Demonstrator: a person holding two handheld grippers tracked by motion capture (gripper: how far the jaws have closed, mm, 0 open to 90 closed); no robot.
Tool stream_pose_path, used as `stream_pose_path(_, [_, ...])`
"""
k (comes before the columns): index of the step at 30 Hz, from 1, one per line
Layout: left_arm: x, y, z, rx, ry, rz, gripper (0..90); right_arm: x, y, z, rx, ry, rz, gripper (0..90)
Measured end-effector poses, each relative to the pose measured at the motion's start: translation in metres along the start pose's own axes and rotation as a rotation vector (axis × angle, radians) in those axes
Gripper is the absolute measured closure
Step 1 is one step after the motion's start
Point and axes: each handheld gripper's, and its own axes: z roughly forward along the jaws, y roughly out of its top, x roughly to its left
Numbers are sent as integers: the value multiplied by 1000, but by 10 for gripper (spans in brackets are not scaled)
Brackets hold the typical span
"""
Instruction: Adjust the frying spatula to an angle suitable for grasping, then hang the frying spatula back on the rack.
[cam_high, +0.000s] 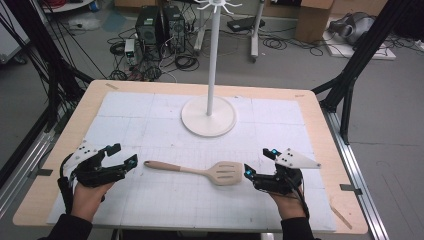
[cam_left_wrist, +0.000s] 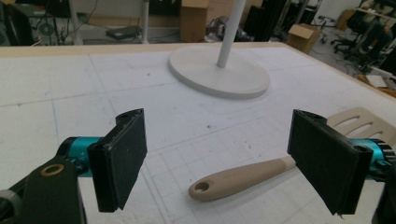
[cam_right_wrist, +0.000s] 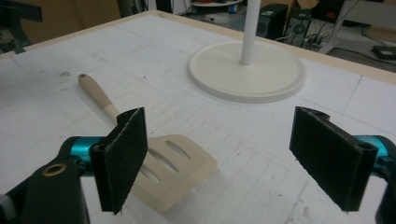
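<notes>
As I look down from the high view, the tabletop (cam_high: 60, 200) carries a white gridded mat (cam_high: 150, 120), which I think is there so that positions can be repeated. Beyond both tools stands the white stand (cam_high: 208, 115), its round base flat on the mat and its pole upright with hooks on top; I judge the hooks are meant for hanging a utensil. Between the two tools lies the spatula (cam_high: 200, 171), flat on the mat, free of any grip. Its handle end with the hanging hole points to my left tool (cam_high: 122, 155), and the slotted blade lies just beside my right tool (cam_high: 257, 162), so each end is easy to reach from its own side. Both tools stand wide open and hold nothing: in the left gripper view the handle (cam_left_wrist: 243, 177) lies ahead, between the pads but not touched; in the right gripper view the blade (cam_right_wrist: 175, 175) sits next to the left pad. I can read no brand, label or writing anywhere.
</notes>
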Motion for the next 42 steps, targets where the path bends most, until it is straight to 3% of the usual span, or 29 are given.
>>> stream_pose_path(4, [-2, 1, -1, -26, -26, 21, 208, 0, 1, -1, -9, 2, -10, 156])
stream_pose_path(9, [-2, 1, -3, -35, -24, 31, 209, 2, 2, 2, -10, 14, -16, 157])
stream_pose_path(21, [-3, 0, -5, -29, -4, 42, 215, 8, 7, 22, 17, 104, -14, 176])
stream_pose_path(28, [3, 0, -7, -37, 6, 25, 217, 24, 23, 50, 78, 174, -92, 177])
stream_pose_path(30, [4, -1, -7, -32, 6, 19, 220, 32, 33, 67, 114, 226, -128, 204])
stream_pose_path(32, [4, -1, -7, -32, 5, 18, 222, 34, 35, 71, 126, 236, -136, 207])
stream_pose_path(38, [6, -2, -8, -22, 1, 17, 225, 49, 43, 111, 264, 310, -227, 273])
stream_pose_path(42, [5, -2, -8, -30, -2, 12, 225, 53, 43, 126, 308, 343, -278, 294])
